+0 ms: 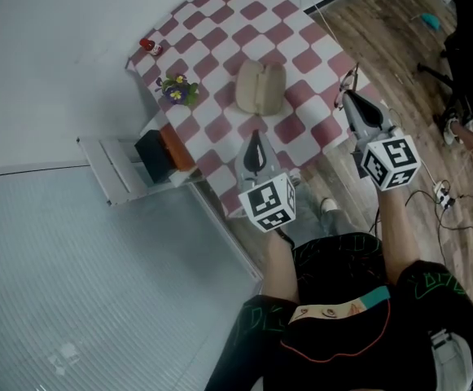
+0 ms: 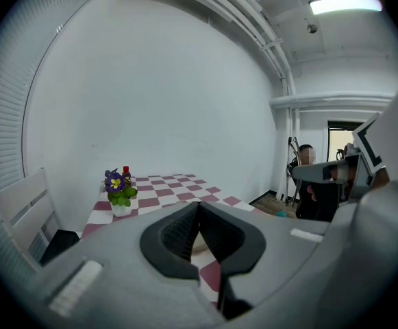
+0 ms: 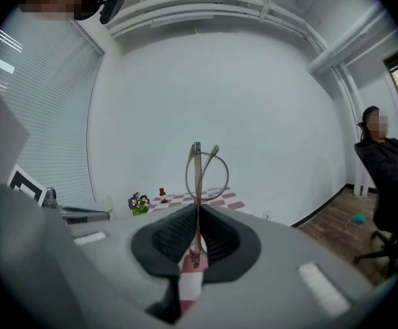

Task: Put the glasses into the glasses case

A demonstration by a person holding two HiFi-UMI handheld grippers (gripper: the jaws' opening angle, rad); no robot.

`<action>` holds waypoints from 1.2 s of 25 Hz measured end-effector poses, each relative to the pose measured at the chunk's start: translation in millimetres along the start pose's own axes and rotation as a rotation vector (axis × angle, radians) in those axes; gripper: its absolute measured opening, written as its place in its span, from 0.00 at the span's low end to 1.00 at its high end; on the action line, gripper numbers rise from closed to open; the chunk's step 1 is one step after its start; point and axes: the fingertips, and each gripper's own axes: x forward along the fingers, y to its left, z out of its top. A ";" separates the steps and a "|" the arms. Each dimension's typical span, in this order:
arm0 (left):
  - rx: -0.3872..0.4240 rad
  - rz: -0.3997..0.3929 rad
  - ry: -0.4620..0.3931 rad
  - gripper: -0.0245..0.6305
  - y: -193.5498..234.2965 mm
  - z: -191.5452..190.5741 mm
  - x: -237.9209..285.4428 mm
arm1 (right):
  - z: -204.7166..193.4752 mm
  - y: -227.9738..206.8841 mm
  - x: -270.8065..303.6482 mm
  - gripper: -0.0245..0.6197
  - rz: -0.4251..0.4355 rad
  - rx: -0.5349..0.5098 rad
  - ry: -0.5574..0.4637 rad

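Observation:
The beige glasses case (image 1: 260, 86) lies open in the middle of the red-and-white checked table (image 1: 301, 55). My left gripper (image 1: 256, 138) hovers over the table's near edge just short of the case, shut with nothing in it (image 2: 199, 208). A sliver of the case (image 2: 199, 244) shows under its jaws. My right gripper (image 1: 349, 96) hangs off the table's right edge, shut on thin-framed glasses (image 1: 351, 77). In the right gripper view the glasses (image 3: 199, 173) stand upright out of the closed jaws (image 3: 197, 214).
A small pot of purple flowers (image 1: 177, 90) and a red bottle (image 1: 148, 46) stand at the table's left side. A white chair (image 1: 114, 169) holding a black and orange object stands left of the table. A person sits on an office chair (image 3: 383, 177) to the right. Cables lie on the wooden floor (image 1: 444, 194).

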 end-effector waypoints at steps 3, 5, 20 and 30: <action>-0.005 0.000 0.003 0.05 6.9 2.5 10.6 | 2.4 1.8 13.2 0.07 0.006 -0.003 0.006; -0.010 0.000 0.003 0.05 10.1 4.0 16.7 | 4.3 3.7 21.8 0.07 0.013 -0.004 0.008; -0.089 0.042 0.013 0.05 48.1 -1.2 43.4 | 13.3 37.5 85.8 0.07 0.115 -0.089 0.049; -0.107 0.039 -0.006 0.05 82.8 14.7 65.1 | 23.4 65.0 128.2 0.07 0.165 -0.163 0.082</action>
